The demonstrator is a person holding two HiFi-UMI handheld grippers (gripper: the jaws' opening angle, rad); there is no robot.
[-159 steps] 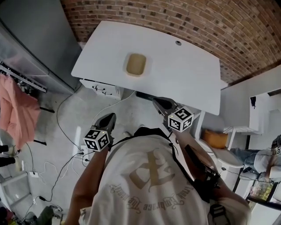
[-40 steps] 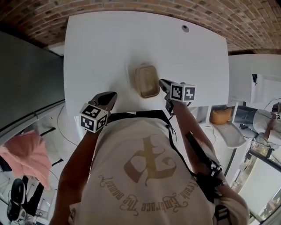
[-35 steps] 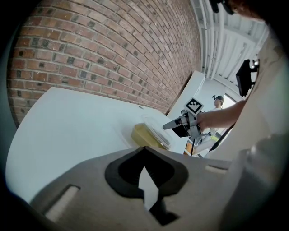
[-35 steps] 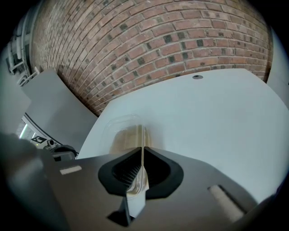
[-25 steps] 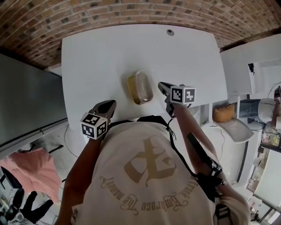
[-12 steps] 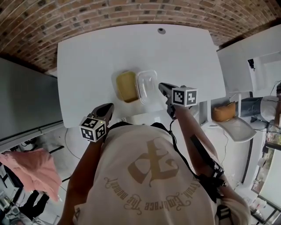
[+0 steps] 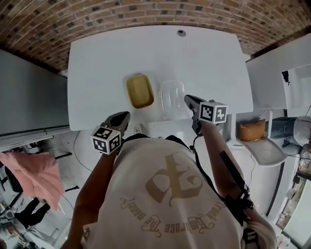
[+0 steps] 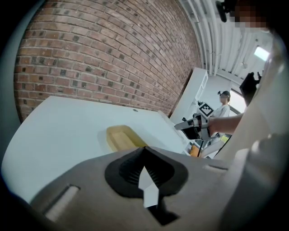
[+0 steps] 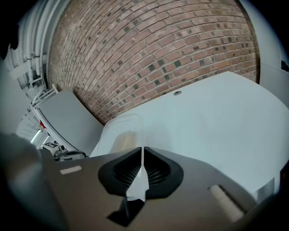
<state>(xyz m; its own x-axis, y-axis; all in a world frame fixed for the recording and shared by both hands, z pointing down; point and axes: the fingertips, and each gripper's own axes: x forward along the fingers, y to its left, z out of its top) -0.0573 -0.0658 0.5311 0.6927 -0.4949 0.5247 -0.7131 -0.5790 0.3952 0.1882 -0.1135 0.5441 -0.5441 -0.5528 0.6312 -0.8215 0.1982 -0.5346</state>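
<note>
Head view: right gripper [image 7: 188, 99] pinches the clear lid [image 7: 172, 96] by its edge, beside the yellow container [image 7: 139, 90] on the white table [image 7: 214, 58]; left gripper [image 7: 123, 115] is closed and empty.

place: studio/lab room | evidence: brick wall [image 7: 146, 9], white table [image 7: 204, 63], floor cables

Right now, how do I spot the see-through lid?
Find the white table below the brick wall. Near its front edge, right of the yellow tub, is the clear lid, pinched by the right gripper. It alone is see-through.
</note>
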